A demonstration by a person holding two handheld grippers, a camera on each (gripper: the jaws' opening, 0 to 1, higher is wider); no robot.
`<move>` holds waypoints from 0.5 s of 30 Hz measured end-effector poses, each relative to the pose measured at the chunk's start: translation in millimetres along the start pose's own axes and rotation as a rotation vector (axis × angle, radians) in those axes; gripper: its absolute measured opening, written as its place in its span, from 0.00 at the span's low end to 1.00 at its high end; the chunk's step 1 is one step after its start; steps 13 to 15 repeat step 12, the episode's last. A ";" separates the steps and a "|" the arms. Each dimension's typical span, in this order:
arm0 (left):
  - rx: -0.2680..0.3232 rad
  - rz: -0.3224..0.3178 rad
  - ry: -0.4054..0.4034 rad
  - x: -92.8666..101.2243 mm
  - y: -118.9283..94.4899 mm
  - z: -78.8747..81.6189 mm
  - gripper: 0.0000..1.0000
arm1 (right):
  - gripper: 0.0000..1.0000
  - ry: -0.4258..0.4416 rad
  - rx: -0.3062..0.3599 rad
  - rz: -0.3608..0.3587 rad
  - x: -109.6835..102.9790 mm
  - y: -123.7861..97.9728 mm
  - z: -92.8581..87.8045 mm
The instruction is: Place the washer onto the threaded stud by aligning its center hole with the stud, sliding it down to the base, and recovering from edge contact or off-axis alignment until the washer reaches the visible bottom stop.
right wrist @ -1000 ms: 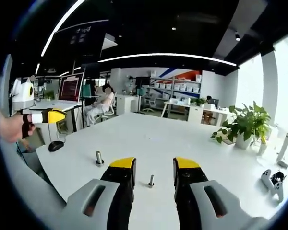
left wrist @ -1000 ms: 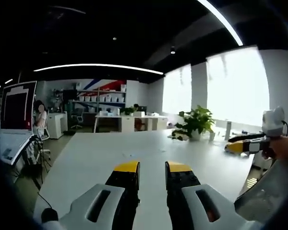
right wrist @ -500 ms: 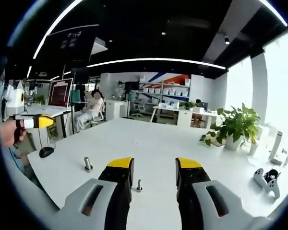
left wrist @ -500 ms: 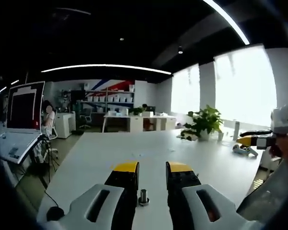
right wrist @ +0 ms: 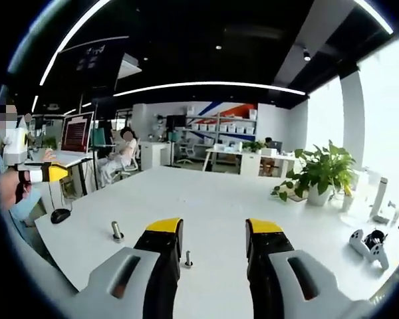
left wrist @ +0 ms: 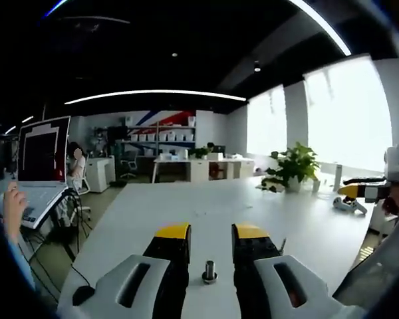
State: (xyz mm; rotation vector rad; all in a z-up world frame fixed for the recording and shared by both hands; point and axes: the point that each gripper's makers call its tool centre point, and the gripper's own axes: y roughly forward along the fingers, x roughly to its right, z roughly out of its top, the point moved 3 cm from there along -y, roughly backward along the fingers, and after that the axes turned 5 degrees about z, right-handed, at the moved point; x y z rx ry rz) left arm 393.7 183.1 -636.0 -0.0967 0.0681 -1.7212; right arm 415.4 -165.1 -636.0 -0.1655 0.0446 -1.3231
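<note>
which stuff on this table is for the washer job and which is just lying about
For the job:
- upright stud between the left tongs
- smaller stud by the right tongs

Lying about:
- potted plant
- game controller
- computer mouse
- laptop

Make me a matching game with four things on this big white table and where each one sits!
Things:
1. potted plant
2. computer mouse
3. game controller
4. small stud

Places, in the right gripper view:
A. near the table's left edge
B. near the table's right edge, close to the camera
C. far right of the table, in front of the window
D. between the jaws of the right tool, close to its left jaw

Pairs: 1-C, 2-A, 3-B, 4-D
</note>
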 end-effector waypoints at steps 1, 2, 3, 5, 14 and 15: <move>-0.002 -0.002 0.003 0.7 -0.3 -0.5 0.22 | 0.40 0.000 0.000 0.002 -0.5 -0.3 0.1; -0.005 -0.004 0.006 1.1 -0.1 -1.3 0.22 | 0.40 0.003 0.002 0.006 -1.1 -0.3 0.6; -0.010 -0.006 0.014 1.7 0.5 -2.3 0.22 | 0.40 0.006 0.009 0.010 -1.6 0.1 1.4; -0.011 -0.007 0.020 1.7 1.0 -1.7 0.21 | 0.40 0.000 0.015 0.014 -2.5 0.8 3.1; -0.003 -0.011 0.002 1.3 0.5 -0.4 0.22 | 0.40 0.001 0.007 0.028 -6.7 1.0 2.1; -0.003 -0.011 0.002 1.3 0.5 -0.4 0.22 | 0.40 0.001 0.007 0.028 -6.7 1.0 2.1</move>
